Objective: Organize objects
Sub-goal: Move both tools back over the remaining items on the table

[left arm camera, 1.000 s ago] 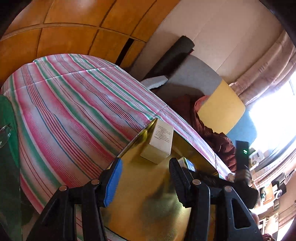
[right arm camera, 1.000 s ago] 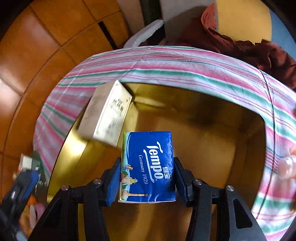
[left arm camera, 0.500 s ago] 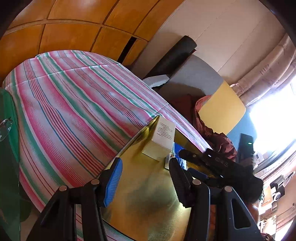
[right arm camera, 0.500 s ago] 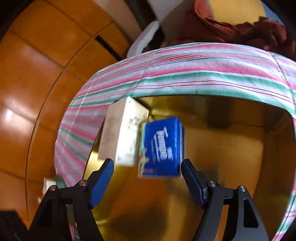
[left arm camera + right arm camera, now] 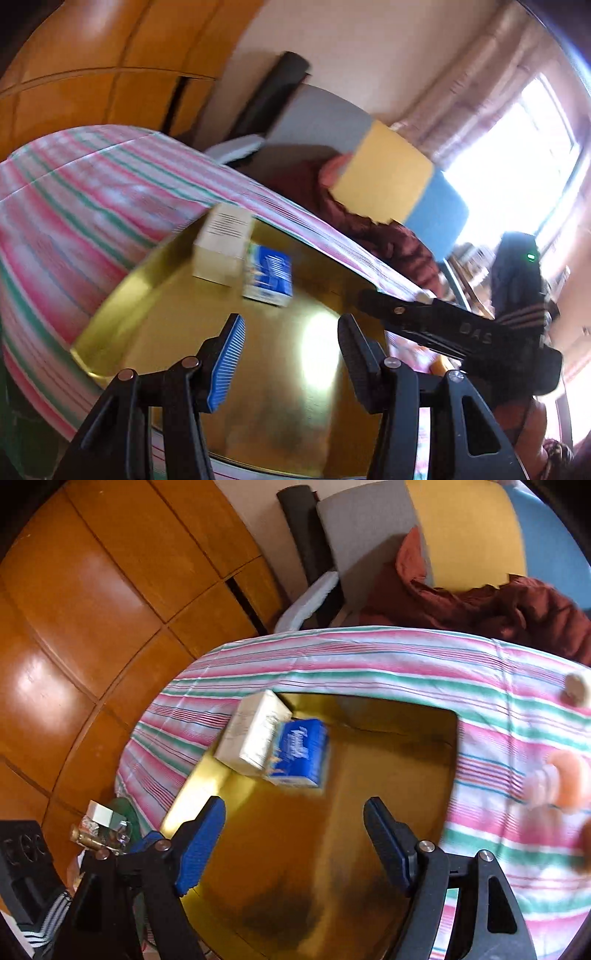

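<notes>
A gold tray (image 5: 280, 387) (image 5: 369, 775) lies on the striped tablecloth. In its far left corner a cream box (image 5: 223, 243) (image 5: 255, 734) stands, and a blue Tempo tissue pack (image 5: 269, 275) (image 5: 301, 753) rests right against it. My right gripper (image 5: 295, 806) hovers above the tray, well back from the pack; its jaws are opening with nothing between them. My left gripper (image 5: 291, 325) is open and empty over the tray's near side. The right gripper's black body (image 5: 461, 332) crosses the left wrist view at the right.
The pink and green striped cloth (image 5: 369, 664) surrounds the tray. Blurred peach-coloured objects (image 5: 565, 782) lie on it at the right. A chair with a dark red garment (image 5: 498, 605) stands behind the table. Small bottles (image 5: 99, 830) sit low at the left.
The right gripper let go of the blue tissue pack next to the cream box, then drew back and up with wider jaws. The left gripper shifted sideways and rolled; its opening stayed the same.
</notes>
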A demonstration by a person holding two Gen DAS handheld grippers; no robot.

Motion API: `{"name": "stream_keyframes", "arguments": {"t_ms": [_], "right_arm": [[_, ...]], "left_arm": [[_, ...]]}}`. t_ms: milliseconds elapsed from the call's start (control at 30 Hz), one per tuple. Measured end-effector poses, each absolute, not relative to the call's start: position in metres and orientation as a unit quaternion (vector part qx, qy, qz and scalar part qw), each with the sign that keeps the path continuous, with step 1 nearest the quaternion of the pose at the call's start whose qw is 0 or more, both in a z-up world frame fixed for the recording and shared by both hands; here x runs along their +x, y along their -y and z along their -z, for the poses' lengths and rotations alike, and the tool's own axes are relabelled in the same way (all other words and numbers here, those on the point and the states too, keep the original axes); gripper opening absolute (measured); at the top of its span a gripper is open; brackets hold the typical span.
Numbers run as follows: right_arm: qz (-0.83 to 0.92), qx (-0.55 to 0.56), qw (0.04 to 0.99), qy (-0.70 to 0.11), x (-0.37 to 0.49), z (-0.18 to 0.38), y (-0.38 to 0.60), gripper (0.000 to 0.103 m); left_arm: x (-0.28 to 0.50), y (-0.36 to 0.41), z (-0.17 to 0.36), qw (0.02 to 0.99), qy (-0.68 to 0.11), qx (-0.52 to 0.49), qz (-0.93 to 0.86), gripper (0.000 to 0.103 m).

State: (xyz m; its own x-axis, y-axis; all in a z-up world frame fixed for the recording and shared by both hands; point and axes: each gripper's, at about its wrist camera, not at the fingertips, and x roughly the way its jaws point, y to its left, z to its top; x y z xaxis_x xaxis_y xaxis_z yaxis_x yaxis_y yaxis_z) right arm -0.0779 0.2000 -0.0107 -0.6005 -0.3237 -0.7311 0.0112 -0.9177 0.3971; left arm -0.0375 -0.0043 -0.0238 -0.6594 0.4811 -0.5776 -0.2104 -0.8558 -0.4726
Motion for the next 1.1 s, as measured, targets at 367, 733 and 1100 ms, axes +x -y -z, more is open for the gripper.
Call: {"name": "stream_keyframes", "arguments": {"t_ms": [367,733,1100], "right_arm": [[0.898,0.415,0.033,0.139,-0.008,0.009,-0.270,0.081],[0.877,0.443,-0.081,0.169,0.053,0.073,-0.366,0.082],[0.891,0.392,-0.139,0.183,0.054,0.079,-0.434,0.081]], "left_arm": [[-0.002,-0.057,0.013,0.298,0.116,-0.370,-0.872,0.053],[0.037,-0.114,0.016,0.375,0.059,-0.375,-0.846,0.060],[0.063,-0.151,0.024,0.408,0.017,-0.392,-0.824,0.060]]}}
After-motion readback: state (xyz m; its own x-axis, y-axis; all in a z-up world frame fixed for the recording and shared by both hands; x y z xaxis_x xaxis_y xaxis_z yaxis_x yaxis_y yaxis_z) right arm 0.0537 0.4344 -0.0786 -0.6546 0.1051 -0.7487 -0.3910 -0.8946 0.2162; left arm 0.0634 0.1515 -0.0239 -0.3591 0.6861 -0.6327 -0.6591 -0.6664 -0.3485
